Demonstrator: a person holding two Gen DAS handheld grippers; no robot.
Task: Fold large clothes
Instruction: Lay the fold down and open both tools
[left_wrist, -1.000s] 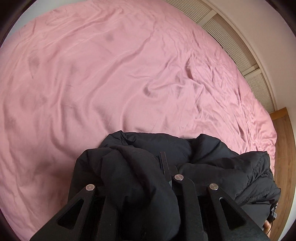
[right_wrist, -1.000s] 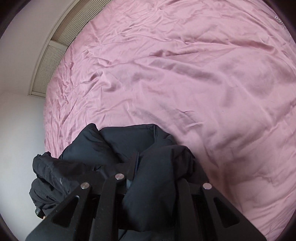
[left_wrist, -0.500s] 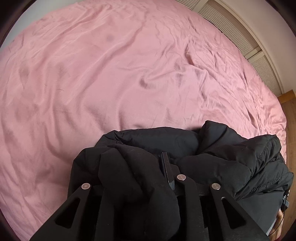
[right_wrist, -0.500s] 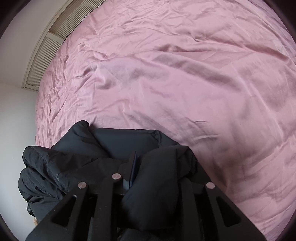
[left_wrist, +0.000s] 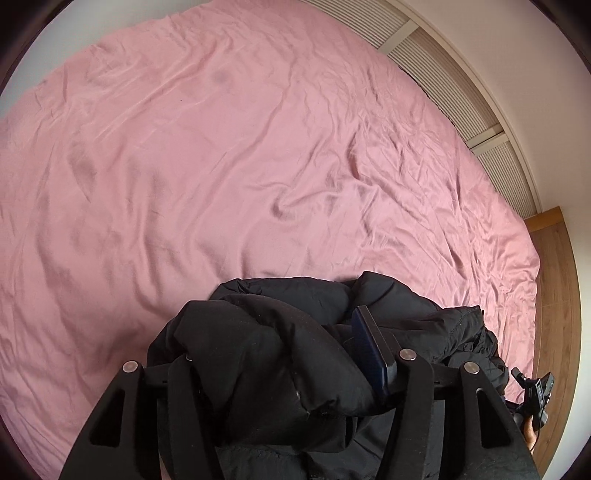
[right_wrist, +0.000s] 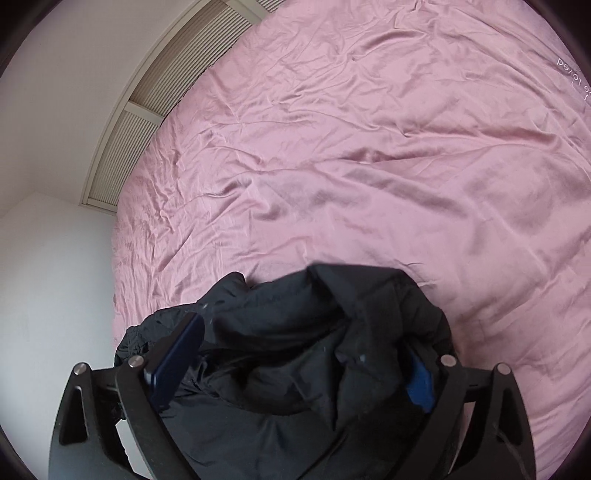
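A black puffer jacket (left_wrist: 303, 295) lies bunched at the near edge of a pink bed sheet (left_wrist: 221, 166). My left gripper (left_wrist: 280, 332) hangs just above it, jaws opening. A fold of the jacket bulges between them and hides the left finger, while the right finger's blue pad (left_wrist: 369, 350) shows bare. In the right wrist view the same jacket (right_wrist: 351, 295) sits between the wide jaws of my right gripper (right_wrist: 303, 332), which are also opening. Both of its blue pads (right_wrist: 177, 362) stand clear of the fabric.
The creased pink sheet (right_wrist: 369, 166) fills most of both views. A slatted panel (left_wrist: 461, 92) runs along the far wall. Wooden floor (left_wrist: 554, 295) shows past the bed's right side, and a white wall (right_wrist: 55, 277) is on the left. A hand with a black device (left_wrist: 535, 395) is at the lower right.
Both grippers were shut on folds of the jacket; their jaws have now spread apart. Both have risen, so the jacket looks lower and more of the bed shows.
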